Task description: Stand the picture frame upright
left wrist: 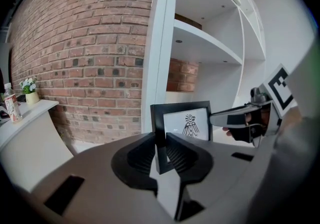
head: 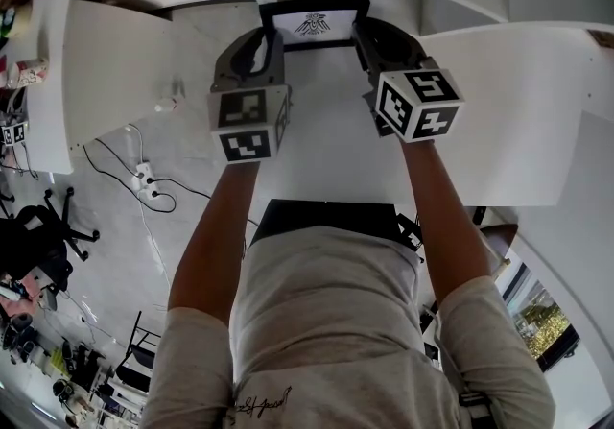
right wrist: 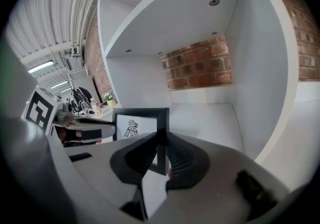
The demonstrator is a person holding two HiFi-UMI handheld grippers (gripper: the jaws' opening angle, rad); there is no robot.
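With the picture frame [left wrist: 182, 123] held upright between the two, its left edge pinched in the left claw [left wrist: 161, 141] and its right edge in the right claw [right wrist: 161, 140], the bottom edge is best settled flat on the shelf [right wrist: 210, 118] beneath both before either grip is eased.

A brick wall [left wrist: 90, 42] is flanked by white shelving [left wrist: 200, 35]; a white counter [left wrist: 27, 123] is topped with potted flowers [left wrist: 30, 90], and cables [head: 144, 182] are strewn across the pale floor [head: 106, 264].
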